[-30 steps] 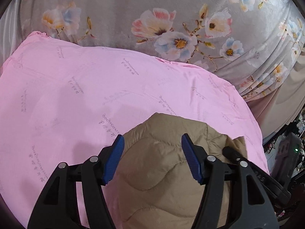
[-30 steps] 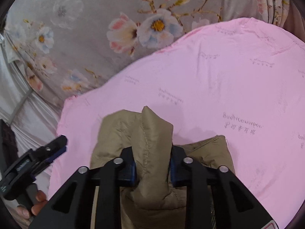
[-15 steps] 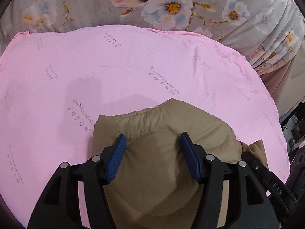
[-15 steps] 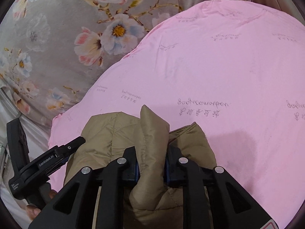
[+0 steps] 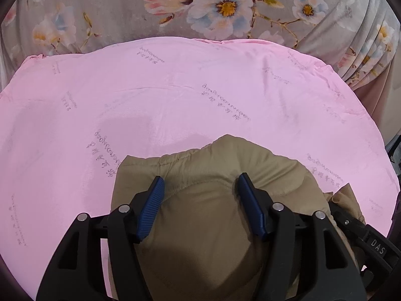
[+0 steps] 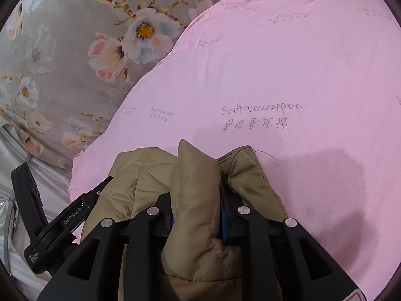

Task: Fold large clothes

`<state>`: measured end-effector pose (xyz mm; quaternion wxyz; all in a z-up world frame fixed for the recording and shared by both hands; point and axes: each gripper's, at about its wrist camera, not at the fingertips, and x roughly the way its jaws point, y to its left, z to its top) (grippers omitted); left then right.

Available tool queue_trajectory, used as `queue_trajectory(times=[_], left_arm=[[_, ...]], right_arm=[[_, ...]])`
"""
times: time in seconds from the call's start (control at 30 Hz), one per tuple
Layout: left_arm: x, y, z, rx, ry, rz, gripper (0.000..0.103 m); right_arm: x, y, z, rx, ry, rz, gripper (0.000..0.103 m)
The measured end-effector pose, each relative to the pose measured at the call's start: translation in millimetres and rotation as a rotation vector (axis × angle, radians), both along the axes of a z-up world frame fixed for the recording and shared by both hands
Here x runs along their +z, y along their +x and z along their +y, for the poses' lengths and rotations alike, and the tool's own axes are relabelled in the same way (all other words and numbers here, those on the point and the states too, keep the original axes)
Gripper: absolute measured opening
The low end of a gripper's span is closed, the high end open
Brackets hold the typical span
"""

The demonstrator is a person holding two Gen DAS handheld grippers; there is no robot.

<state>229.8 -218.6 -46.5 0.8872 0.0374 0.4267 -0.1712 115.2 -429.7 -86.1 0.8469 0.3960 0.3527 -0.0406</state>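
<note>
A tan quilted jacket lies bunched at the near edge of a pink sheet. My left gripper is open, its blue pads standing wide apart over the jacket's padded top. In the right wrist view my right gripper is shut on an upright fold of the same jacket, which sticks up between the jaws. The left gripper's black body shows at the lower left of that view.
The pink sheet with printed script covers a bed with a grey floral cover behind it. The floral cover drops off at the left of the right wrist view, with pale fabric beyond.
Both grippers and the jacket have moved forward over the pink sheet. The left gripper stays open, the right stays shut on the fold.
</note>
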Motion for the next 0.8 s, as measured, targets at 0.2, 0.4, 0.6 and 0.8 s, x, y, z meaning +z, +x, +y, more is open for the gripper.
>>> queue_trajectory(times=[0.2,0.4,0.6,0.8], left_arm=[[-7.1,-0.8,-5.0,0.009,0.024,-0.025,0.059],[-9.0,-0.9,-7.1,0.015,0.043,-0.032,0.060],[6.8,-14.7,3.0,-0.008,0.053,-0.038,0.061],[54.7,-83.4,29.4,-0.093,-0.006,-0.071,0.061]], right_arm=[[-1.0,1.8,3.5,-0.006,-0.027,0.009,0.019],[-0.7,2.9,3.1,-0.003,-0.030,0.014,0.019],[29.1,-28.8,-1.5,-0.045,-0.096,0.005,0.032],[45.6,-114.5,-16.2,0.009,-0.150,-0.001,0.034]])
